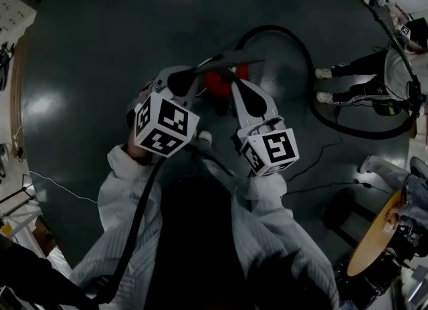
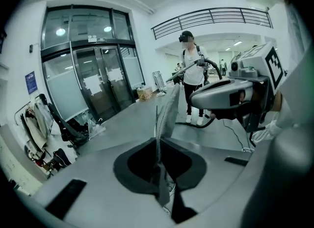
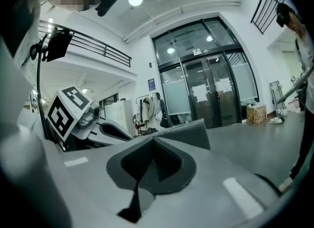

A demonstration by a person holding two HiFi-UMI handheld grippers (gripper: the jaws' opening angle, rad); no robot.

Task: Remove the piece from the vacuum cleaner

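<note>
A flat grey vacuum piece (image 1: 227, 57) is held up over the red vacuum cleaner (image 1: 215, 85) on the dark floor. My left gripper (image 1: 199, 68) is shut on its near end; in the left gripper view the piece (image 2: 168, 111) shows edge-on, rising from the closed jaws (image 2: 158, 168). My right gripper (image 1: 234, 83) has its jaws together, tip close to the piece's broad face (image 3: 189, 134); whether it touches I cannot tell. From the left, the right gripper (image 2: 194, 99) points at the piece.
A black hose (image 1: 309, 55) loops on the floor right of the vacuum. Another person (image 2: 194, 74) with a vacuum wand stands beyond it, shoes (image 1: 326, 85) by the hose. Cables (image 1: 321, 185) and a round wooden top (image 1: 378, 235) lie at the right. Glass doors (image 3: 206, 94) are behind.
</note>
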